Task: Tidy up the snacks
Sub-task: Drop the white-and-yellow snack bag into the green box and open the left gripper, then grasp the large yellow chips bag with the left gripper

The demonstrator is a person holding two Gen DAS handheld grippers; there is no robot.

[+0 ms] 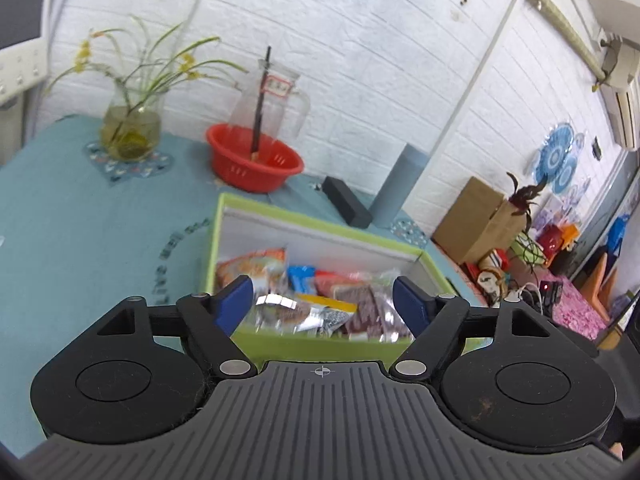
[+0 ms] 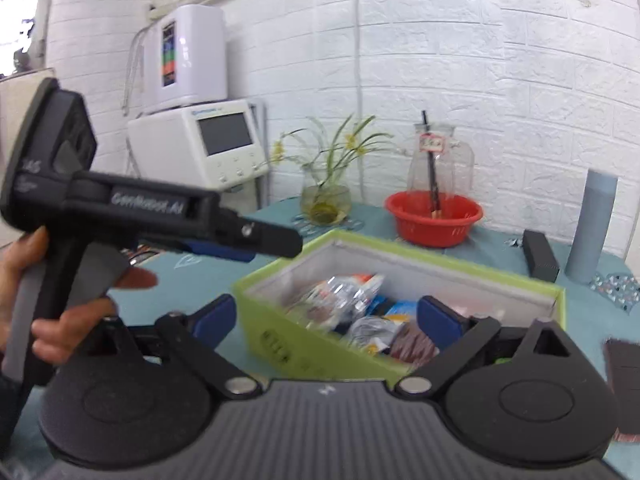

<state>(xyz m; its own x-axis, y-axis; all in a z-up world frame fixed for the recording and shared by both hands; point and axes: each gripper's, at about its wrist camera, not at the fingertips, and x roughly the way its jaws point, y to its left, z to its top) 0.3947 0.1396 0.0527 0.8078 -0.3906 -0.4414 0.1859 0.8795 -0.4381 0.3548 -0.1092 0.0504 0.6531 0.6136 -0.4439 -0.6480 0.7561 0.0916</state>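
1. Left tongs gape, nothing between them, above the near rim of the green box
2. Right tongs spread wide, empty, by the same box on the table
3. Snacks lie heaped inside
4. Likely step: a drop just finished
5. Next: find any stray packet, else stop

Far side of teal tablecloth: flower vase, red basket before glass pitcher; grey cylinder, black block right.
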